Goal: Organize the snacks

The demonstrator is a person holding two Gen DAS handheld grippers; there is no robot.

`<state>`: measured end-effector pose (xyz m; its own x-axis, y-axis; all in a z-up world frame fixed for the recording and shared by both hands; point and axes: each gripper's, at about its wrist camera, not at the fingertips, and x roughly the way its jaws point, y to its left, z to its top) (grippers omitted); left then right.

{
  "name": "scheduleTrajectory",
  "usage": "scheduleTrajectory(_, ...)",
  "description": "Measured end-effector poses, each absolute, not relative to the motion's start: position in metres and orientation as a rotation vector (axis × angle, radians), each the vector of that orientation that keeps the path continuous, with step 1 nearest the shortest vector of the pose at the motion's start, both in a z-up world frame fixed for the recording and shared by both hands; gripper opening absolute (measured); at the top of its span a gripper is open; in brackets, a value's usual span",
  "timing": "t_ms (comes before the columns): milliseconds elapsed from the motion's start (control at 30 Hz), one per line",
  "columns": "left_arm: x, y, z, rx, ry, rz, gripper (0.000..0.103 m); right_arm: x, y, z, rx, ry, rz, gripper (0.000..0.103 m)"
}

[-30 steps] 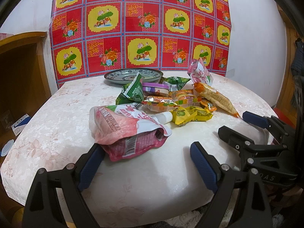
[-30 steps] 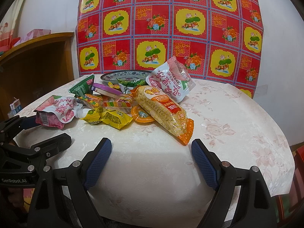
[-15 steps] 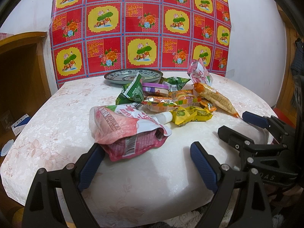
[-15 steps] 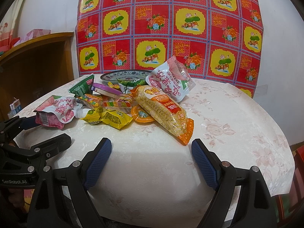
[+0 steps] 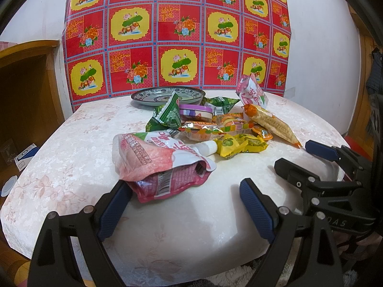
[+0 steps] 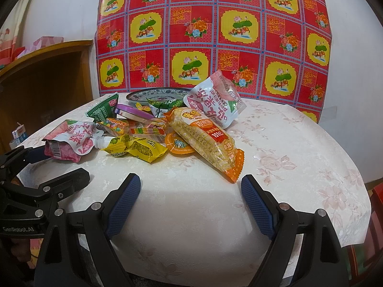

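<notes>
A heap of snack packets lies mid-table on the white floral cloth (image 5: 71,157). A pink spouted pouch (image 5: 158,160) lies nearest, its lower corner against the left finger of my open left gripper (image 5: 185,191); nothing is gripped. Behind it are yellow packets (image 5: 239,143), a green packet (image 5: 167,117), a purple-lidded tub (image 5: 195,112) and a patterned plate (image 5: 167,95). My right gripper (image 6: 191,184) is open just short of the long orange noodle pack (image 6: 205,138), with a second pink pouch (image 6: 215,102) behind it. Each gripper shows in the other's view: right gripper (image 5: 296,154), left gripper (image 6: 59,165).
A wooden cabinet (image 5: 24,91) stands left of the table. A red and yellow patterned cloth (image 5: 179,35) hangs on the wall behind. The table's front edge runs just under both grippers. Bare tablecloth (image 6: 287,155) spreads to the right of the heap.
</notes>
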<state>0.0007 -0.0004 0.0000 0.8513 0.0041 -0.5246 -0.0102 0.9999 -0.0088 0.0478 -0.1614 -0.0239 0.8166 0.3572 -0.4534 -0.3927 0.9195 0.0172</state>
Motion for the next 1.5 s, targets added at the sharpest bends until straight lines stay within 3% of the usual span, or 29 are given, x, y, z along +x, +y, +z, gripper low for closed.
scheduleTrajectory(1500,-0.0016,0.0065,0.0041,-0.002,0.547,-0.03,0.091,0.0469,-0.162,-0.0242,-0.08,0.466,0.4,0.088)
